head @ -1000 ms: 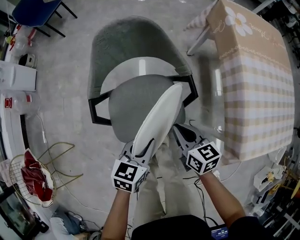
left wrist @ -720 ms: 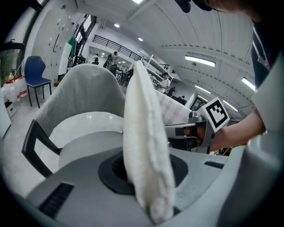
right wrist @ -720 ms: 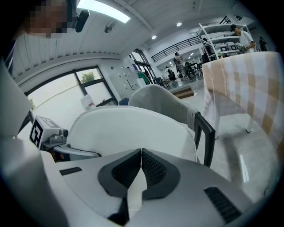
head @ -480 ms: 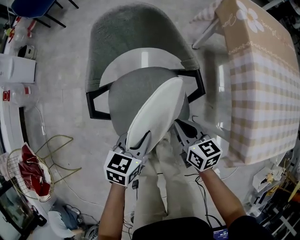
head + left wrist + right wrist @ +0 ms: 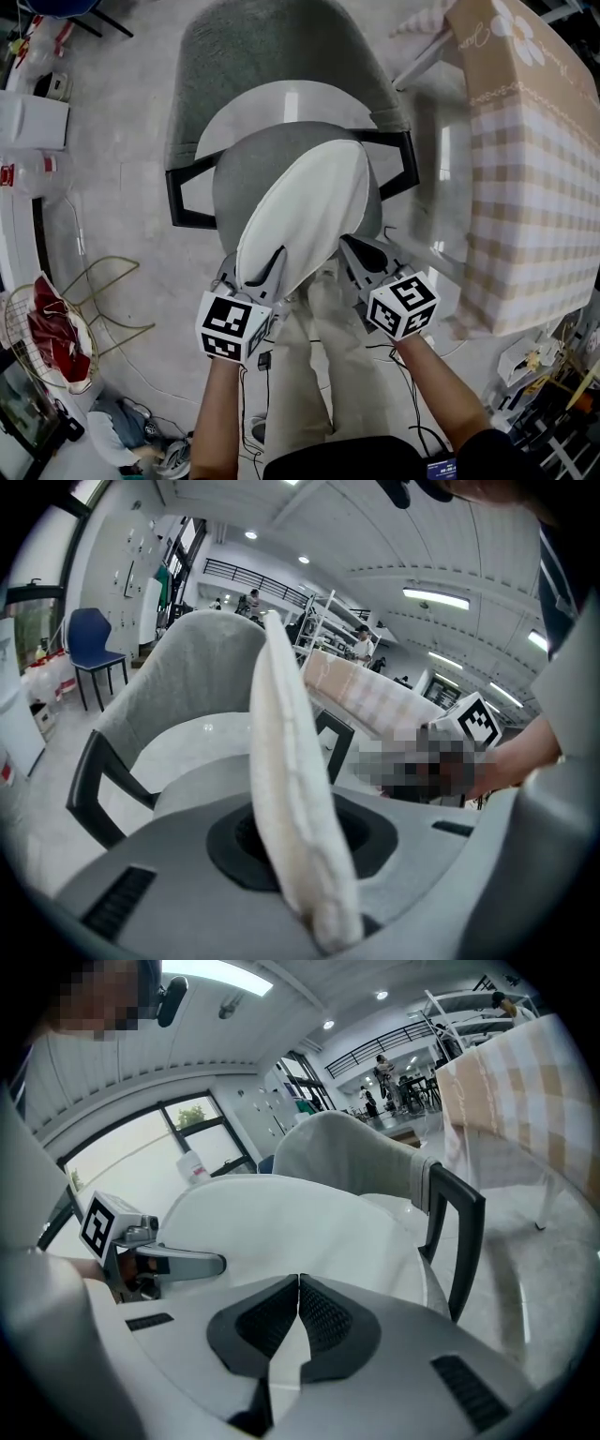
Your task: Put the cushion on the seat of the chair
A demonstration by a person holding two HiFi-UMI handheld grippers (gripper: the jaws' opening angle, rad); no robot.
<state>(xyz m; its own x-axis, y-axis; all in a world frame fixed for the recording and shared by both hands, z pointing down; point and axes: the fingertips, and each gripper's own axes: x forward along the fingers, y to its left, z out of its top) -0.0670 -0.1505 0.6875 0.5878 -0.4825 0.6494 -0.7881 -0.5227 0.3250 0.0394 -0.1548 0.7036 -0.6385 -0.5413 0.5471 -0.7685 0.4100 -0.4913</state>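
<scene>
You are clamping the fingers of the left gripper [image 5: 251, 272] on the white cushion [image 5: 305, 206], tilted over the chair seat [image 5: 234, 183], while the right gripper [image 5: 359, 251] is hovering alongside, fingers closed, empty.

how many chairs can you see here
2. A grey armchair stands in the middle of the head view, under the held cushion. A blue chair stands farther off at the left. Others may be hidden outside the frames.

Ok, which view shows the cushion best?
The head view: it shows the whole cushion, tilted over the seat. The left gripper view sees it edge-on only, clamped in the left gripper. The right gripper view shows just one broad white face, partly cut off.
</scene>
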